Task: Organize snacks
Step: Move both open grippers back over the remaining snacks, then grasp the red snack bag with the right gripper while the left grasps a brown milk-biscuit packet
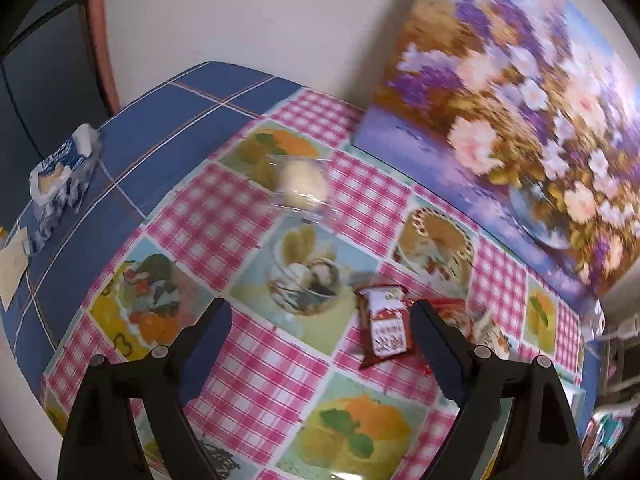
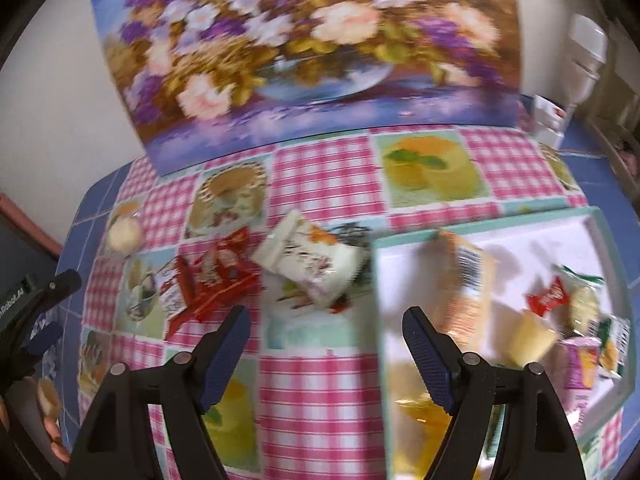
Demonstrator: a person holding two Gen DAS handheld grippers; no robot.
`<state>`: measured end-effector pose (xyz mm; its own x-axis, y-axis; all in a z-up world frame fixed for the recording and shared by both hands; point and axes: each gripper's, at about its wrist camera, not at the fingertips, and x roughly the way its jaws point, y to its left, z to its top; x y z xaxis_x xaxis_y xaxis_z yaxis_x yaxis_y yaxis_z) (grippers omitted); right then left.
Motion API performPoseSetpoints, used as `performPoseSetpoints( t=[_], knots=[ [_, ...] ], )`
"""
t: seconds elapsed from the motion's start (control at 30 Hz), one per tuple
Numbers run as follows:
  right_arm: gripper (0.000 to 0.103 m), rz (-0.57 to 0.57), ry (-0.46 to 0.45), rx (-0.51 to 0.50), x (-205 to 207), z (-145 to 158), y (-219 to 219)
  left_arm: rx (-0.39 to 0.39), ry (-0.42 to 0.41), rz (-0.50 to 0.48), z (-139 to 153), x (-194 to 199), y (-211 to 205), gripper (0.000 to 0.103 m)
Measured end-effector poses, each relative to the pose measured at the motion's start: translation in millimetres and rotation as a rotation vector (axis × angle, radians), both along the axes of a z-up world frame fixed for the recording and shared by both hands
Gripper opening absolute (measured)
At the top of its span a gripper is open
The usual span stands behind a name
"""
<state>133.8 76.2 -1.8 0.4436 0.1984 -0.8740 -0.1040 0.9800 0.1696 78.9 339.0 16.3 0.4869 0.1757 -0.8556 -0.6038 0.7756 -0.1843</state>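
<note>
Left gripper (image 1: pixel 320 320): hovered above the checked surface (image 1: pixel 248 360), tilted down toward it, jaws wide apart with nothing between them; in the right wrist view it showed only at the left border, with a person's fingers (image 2: pixel 54 436) gripping below it.
Right gripper (image 2: pixel 326 330): poised above the surface near the tray's left rim, pointing toward the far edge, jaws wide apart and empty.
Tray (image 2: pixel 380 280): white with a teal rim, at the right side of the surface, holding an orange packet (image 2: pixel 466 292), a small red wrapper (image 2: pixel 548 300), a pale yellow piece (image 2: pixel 532 340) and other blurred packets.
Loose snacks: red-and-white packets (image 2: pixel 208 284) lay mid-surface; a cream packet (image 2: pixel 308 264) lay just left of the tray; a round pale snack in clear wrap (image 1: pixel 304 186) sat nearer the far left corner.
Painting (image 2: pixel 304 52): a flower picture stood along the far edge.
Tissue box (image 1: pixel 60 180): rested on the blue cloth at the left edge.
</note>
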Motion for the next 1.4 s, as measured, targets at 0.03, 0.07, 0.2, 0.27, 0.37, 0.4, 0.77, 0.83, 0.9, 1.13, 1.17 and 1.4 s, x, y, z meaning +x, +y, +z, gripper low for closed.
performPoseSetpoints(
  t=[0.03,0.07,0.2,0.27,0.37,0.4,0.77,0.83,0.9,1.13,1.17,1.4],
  knots=[
    [0.081,0.013,-0.002,-0.002,1,0,5,-0.006,-0.005,0.008,-1,0,4,0.091],
    [0.081,0.026,-0.003,-0.004,2,-1,10,-0.010,-0.009,0.015,-3,0,7,0.091],
    [0.081,0.072,-0.016,-0.004,9,-4,29,-0.022,-0.017,0.048,-10,1,17,0.091],
    [0.081,0.094,-0.021,-0.013,13,-7,39,-0.032,-0.021,0.061,-15,3,20,0.091],
    [0.081,0.122,-0.020,-0.020,20,-14,50,-0.036,-0.015,0.071,-22,9,23,0.091],
    [0.081,0.125,-0.021,-0.022,22,-16,52,-0.038,-0.013,0.073,-25,11,23,0.091],
    [0.081,0.229,-0.076,-0.046,37,-31,87,-0.029,0.011,0.034,-46,37,15,0.092],
    [0.081,0.251,-0.076,-0.055,37,-35,93,-0.029,0.024,0.022,-52,41,13,0.092],
    [0.081,0.269,-0.076,-0.068,38,-41,99,-0.024,0.042,0.011,-57,44,11,0.092],
    [0.081,0.310,-0.052,-0.079,39,-56,111,-0.012,0.102,-0.035,-70,51,5,0.092],
    [0.081,0.315,-0.045,-0.074,39,-57,112,-0.012,0.106,-0.039,-71,52,4,0.092],
    [0.081,0.299,-0.028,-0.050,41,-61,108,-0.039,0.110,-0.062,-76,55,-1,0.092]
  ],
)
